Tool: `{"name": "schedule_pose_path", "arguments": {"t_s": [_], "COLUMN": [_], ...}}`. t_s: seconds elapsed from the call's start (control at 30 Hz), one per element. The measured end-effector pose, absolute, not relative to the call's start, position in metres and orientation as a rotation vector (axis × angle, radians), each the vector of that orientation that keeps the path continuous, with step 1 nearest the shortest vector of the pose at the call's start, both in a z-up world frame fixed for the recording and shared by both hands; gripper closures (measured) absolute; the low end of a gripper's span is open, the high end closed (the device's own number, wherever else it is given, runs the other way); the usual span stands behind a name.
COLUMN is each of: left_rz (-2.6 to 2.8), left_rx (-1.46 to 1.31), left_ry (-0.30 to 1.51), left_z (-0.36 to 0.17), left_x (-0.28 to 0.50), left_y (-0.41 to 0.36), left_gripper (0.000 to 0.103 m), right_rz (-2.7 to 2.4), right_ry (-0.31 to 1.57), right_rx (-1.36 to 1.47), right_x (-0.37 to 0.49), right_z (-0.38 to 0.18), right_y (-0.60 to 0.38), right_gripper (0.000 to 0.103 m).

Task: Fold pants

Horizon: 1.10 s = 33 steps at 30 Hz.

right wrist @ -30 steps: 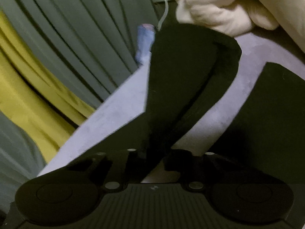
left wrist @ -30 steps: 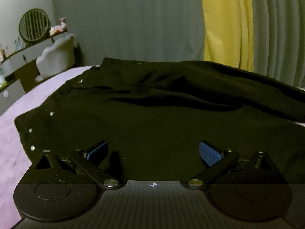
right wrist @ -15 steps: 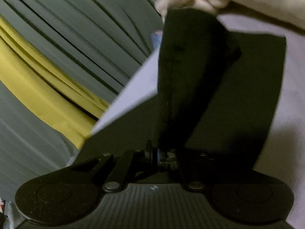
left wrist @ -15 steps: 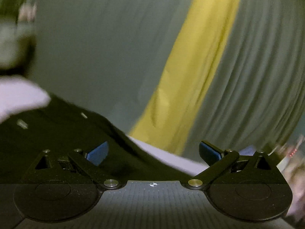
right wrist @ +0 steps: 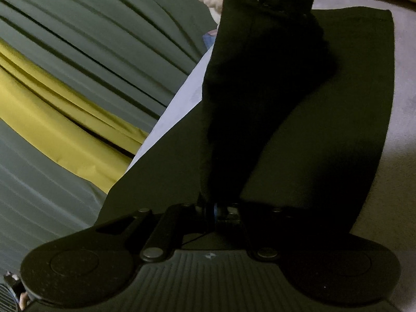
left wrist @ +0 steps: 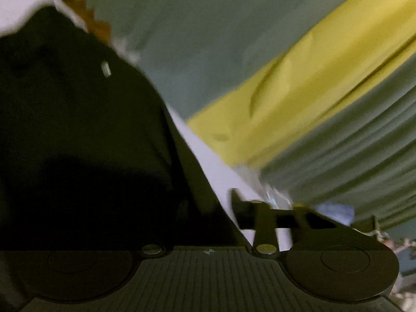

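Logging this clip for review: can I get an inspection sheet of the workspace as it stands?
Surface: lavender bed cover, partly covered.
Job's things: black pants, one leg lifted over the flat part.
Clutter: small blurred items at the bed edge, unidentifiable.
Grippers: right gripper shut on the leg; left gripper at the pants' edge, state unclear through blur.
Cables: nothing seen.
Surroundings: grey curtain, yellow curtain.

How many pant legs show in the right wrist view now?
2. The raised leg runs up from the right claw, which is shut on it. The flat leg lies on the bed beneath it. More cloth may be hidden under them.
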<state>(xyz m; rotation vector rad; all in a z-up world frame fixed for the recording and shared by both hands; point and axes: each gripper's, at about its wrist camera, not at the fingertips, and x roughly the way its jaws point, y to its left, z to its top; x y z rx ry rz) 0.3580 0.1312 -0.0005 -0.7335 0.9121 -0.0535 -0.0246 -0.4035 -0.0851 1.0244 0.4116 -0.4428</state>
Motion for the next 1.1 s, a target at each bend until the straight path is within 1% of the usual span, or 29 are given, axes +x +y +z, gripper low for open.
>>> {"name": "schedule_pose_path", "arguments": {"t_s": [0.03, 0.07, 0.2, 0.3, 0.37, 0.43, 0.5, 0.6, 0.67, 0.7, 0.73, 0.77, 0.8, 0.87, 0.9, 0.93, 0.97, 1.0, 1.03, 1.07, 1.1], "left_rz": [-0.054, -0.055, -0.092, -0.181, -0.240, -0.269, -0.271, -0.255, -0.196, -0.160, -0.129, -0.096, -0.053, -0.012, -0.002, 0.004, 0.000, -0.009, -0.012, -0.003, 0.022], "left_rx": [-0.754, -0.758, -0.658, -0.609, -0.580, -0.602, -0.645, -0.647, -0.582, -0.577, -0.606, -0.638, -0.658, -0.713, -0.734, -0.755, -0.767, -0.770, -0.777, -0.783, -0.797], "left_ry": [0.928, 0.903, 0.794, 0.687, 0.597, 0.553, 0.554, 0.635, 0.704, 0.735, 0.757, 0.772, 0.774, 0.780, 0.789, 0.794, 0.792, 0.791, 0.786, 0.784, 0.783], "left_z": [-0.003, 0.001, 0.045, 0.091, 0.125, 0.142, 0.139, 0.107, 0.080, 0.069, 0.058, 0.052, 0.050, 0.043, 0.038, 0.038, 0.038, 0.037, 0.039, 0.034, 0.022], "left_x": [0.359, 0.354, 0.316, 0.263, 0.211, 0.152, 0.103, 0.045, 0.026, 0.022, 0.017, 0.013, 0.008, 0.002, 0.001, 0.002, 0.002, 0.003, 0.002, -0.002, -0.002], "left_y": [0.131, 0.132, 0.128, 0.137, 0.146, 0.157, 0.167, 0.173, 0.175, 0.178, 0.185, 0.193, 0.201, 0.216, 0.220, 0.223, 0.227, 0.221, 0.223, 0.223, 0.223], "left_gripper": [0.097, 0.098, 0.098, 0.098, 0.098, 0.098, 0.098, 0.096, 0.088, 0.086, 0.082, 0.075, 0.073, 0.060, 0.056, 0.049, 0.047, 0.047, 0.044, 0.036, 0.031], "right_rz": [-0.443, -0.443, -0.448, -0.449, -0.438, -0.424, -0.418, -0.445, -0.471, -0.474, -0.487, -0.496, -0.492, -0.499, -0.501, -0.497, -0.487, -0.473, -0.464, -0.459, -0.456], "right_ry": [0.409, 0.408, 0.435, 0.429, 0.375, 0.307, 0.260, 0.236, 0.268, 0.304, 0.351, 0.393, 0.439, 0.503, 0.508, 0.511, 0.512, 0.515, 0.513, 0.506, 0.489], "right_rx": [1.026, 1.029, 1.015, 0.993, 1.000, 0.994, 0.972, 0.930, 0.926, 0.935, 0.944, 0.942, 0.935, 0.928, 0.934, 0.949, 0.973, 1.011, 1.054, 1.086, 1.113], "right_x": [-0.024, -0.025, -0.025, -0.032, -0.046, -0.065, -0.082, -0.106, -0.114, -0.115, -0.117, -0.117, -0.115, -0.113, -0.114, -0.115, -0.115, -0.114, -0.114, -0.116, -0.118], "right_z": [-0.085, -0.085, -0.082, -0.066, -0.050, -0.031, -0.016, -0.006, -0.012, -0.017, -0.019, -0.024, -0.032, -0.043, -0.045, -0.048, -0.051, -0.054, -0.056, -0.059, -0.062], "right_y": [-0.405, -0.406, -0.403, -0.409, -0.420, -0.428, -0.435, -0.437, -0.436, -0.435, -0.434, -0.433, -0.432, -0.430, -0.428, -0.428, -0.430, -0.435, -0.439, -0.442, -0.444], "right_gripper": [0.100, 0.100, 0.100, 0.098, 0.098, 0.098, 0.097, 0.097, 0.097, 0.097, 0.097, 0.097, 0.097, 0.095, 0.092, 0.092, 0.086, 0.076, 0.071, 0.066, 0.065]}}
